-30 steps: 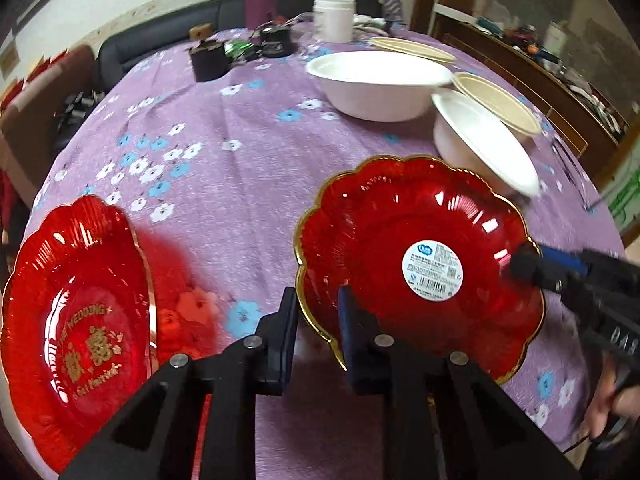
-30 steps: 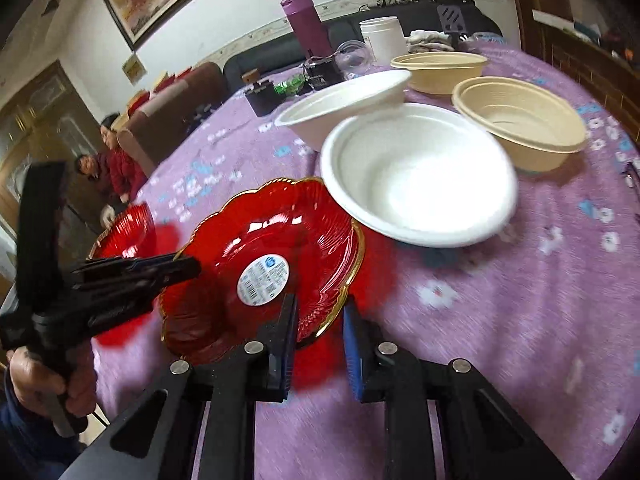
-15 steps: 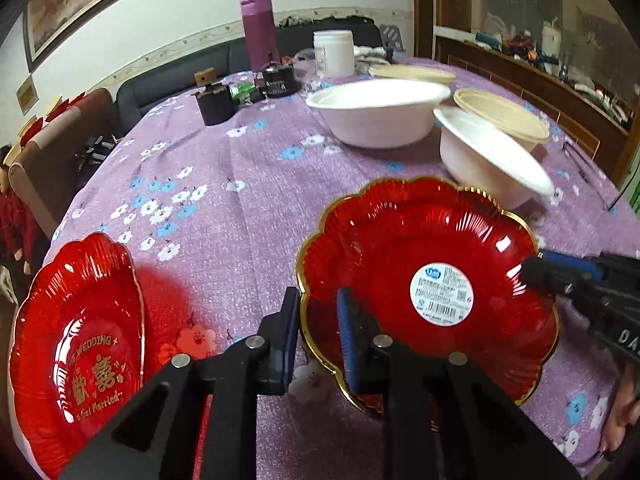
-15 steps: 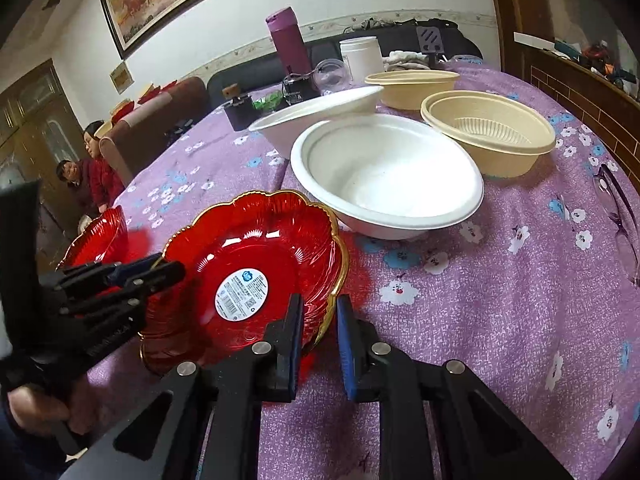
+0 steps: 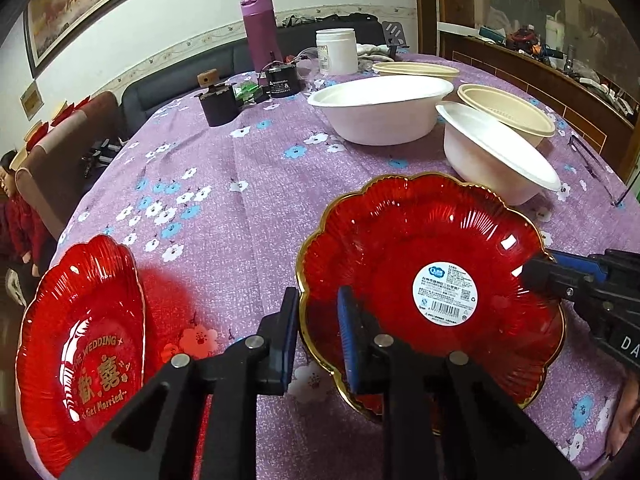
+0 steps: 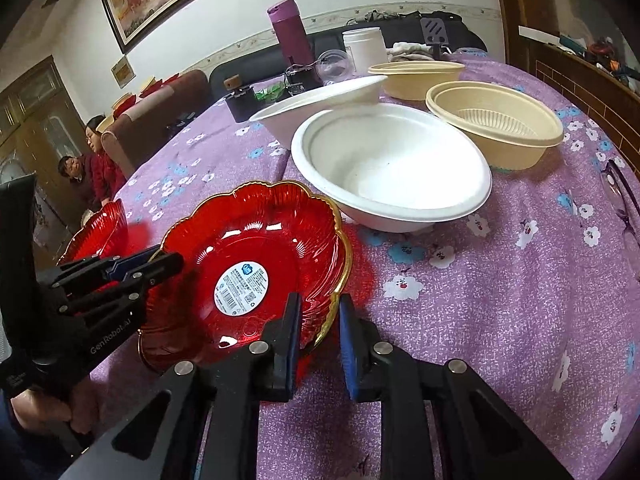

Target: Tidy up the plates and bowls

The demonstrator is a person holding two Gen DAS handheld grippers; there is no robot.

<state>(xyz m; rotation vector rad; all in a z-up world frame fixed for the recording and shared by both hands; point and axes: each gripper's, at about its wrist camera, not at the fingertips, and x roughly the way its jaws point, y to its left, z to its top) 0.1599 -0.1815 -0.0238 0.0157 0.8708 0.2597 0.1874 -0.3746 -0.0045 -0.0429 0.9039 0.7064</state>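
The left wrist view alone shows the second red plate (image 5: 80, 344) in full, lying at the table's near left edge with gold "WEDDING" lettering. The right wrist view shows only a sliver of it (image 6: 100, 228), but shows the inside of the white bowl (image 6: 390, 168) and two people sitting beyond the table.

The red plate with the gold rim (image 5: 432, 284) sits tilted, its labelled centre facing up. It is round and scalloped, so no long axis. The left gripper (image 5: 318, 336) pinches its near left rim between narrowly set fingers; the right gripper (image 6: 318, 334) pinches the opposite rim the same way.

Just behind the plate stands the white bowl (image 5: 496, 152), then a wider white bowl (image 5: 380, 110) and two tan bowls (image 6: 496, 124). Farther back on the purple flowered tablecloth (image 5: 248, 184) are a purple flask (image 5: 260, 36) and a white jar (image 5: 336, 56).
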